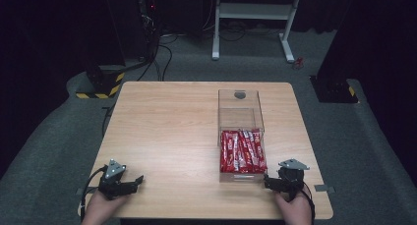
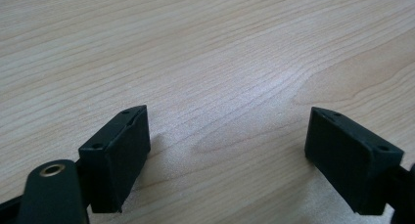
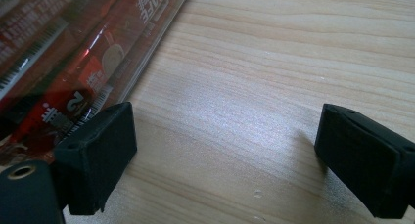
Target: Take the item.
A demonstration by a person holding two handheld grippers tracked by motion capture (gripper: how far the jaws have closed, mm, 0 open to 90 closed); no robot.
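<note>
A: High view first. Clear box [image 1: 240,136] toward the right edge of the desk [image 1: 172,131], long axis running from near edge to far edge. Red snack packets [image 1: 242,151] packed in the near half, lying lengthwise the same way; far half bare.

B: And the tongs?

A: Left gripper [image 1: 129,184] down by the near-left corner, well apart from the box. Right gripper [image 1: 269,182] near the near-right corner, just beside the box's near end. Nearer hand by far: the right.

B: Left gripper view?

A: Jaws spread wide, nothing between them but bare wood [image 2: 220,62].

B: Right gripper view?

A: Jaws likewise wide apart and holding nothing. Clear wall and red wrappers [image 3: 73,62] ahead and to that gripper's left, close by one black pad [image 3: 98,155]; touching or not, cannot tell.

B: Likely next move?

A: Probably a short swing of the right gripper leftward and over the wall, closing across a packet's narrow width.
</note>
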